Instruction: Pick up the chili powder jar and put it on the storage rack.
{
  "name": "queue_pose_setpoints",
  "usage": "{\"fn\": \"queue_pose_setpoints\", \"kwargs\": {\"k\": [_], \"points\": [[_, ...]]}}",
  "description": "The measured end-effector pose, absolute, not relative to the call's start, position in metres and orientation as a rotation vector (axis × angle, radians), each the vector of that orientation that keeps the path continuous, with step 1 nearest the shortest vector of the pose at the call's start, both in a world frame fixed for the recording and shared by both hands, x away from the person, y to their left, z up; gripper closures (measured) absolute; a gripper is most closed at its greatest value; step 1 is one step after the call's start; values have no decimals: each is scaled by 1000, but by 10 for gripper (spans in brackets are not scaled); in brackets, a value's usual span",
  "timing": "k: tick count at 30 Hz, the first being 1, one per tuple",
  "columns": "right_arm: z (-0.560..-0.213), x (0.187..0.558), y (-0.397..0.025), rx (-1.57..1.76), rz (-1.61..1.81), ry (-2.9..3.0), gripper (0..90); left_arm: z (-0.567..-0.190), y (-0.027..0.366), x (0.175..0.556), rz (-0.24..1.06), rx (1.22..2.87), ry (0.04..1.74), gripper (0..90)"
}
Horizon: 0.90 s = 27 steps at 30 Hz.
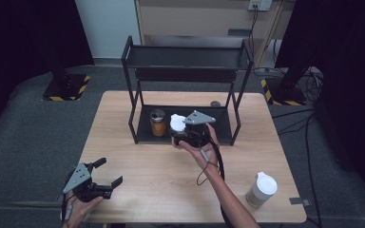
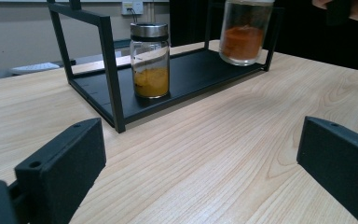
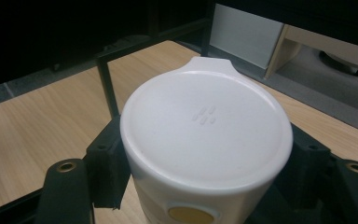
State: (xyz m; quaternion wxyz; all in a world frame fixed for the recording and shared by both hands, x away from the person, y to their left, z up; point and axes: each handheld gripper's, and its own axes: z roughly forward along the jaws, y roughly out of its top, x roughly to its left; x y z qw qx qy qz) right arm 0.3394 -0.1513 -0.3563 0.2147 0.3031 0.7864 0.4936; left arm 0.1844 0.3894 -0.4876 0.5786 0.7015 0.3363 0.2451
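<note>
My right claw was clamped on the white-lidded jar, a black jaw pressed on each side of its body just under the lid. The jar sat at the front edge of the black rack, over the lower shelf, right of the metal-lidded spice jar. I couldn't tell whether it was resting on the shelf or hanging just above it.

My left claw was spread wide, gripping nothing, low over the wooden table near its front left corner.

I judged the step to be placing this jar on the lower shelf. To do it well I'd keep the jar upright, slide it further in so the base sits fully on the shelf, stay clear of the neighbour and the front post, and release only once it rests flat.

View differences: the right gripper view gave me the jar's lid up close, with its small tab and raised marks, plus a yellow label spot, but hid the base. The left gripper view showed from the side what the lid hid: orange powder in the held jar and yellow powder in the metal-lidded one. The high view alone gave the whole layout, including another white-lidded jar standing at the table's front right.
</note>
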Motion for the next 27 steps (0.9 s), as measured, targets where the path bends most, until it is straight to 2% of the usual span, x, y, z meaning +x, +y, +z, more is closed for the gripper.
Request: {"fn": "queue_pose_setpoints", "kwargs": {"k": [12,27], "points": [[-355,368,-143,891,1344,2150,306,-489,390,186,569,1639,791,0],[-370,396,-135,976,1302,2105,306,-489,389,186,569,1642,791,1]]}}
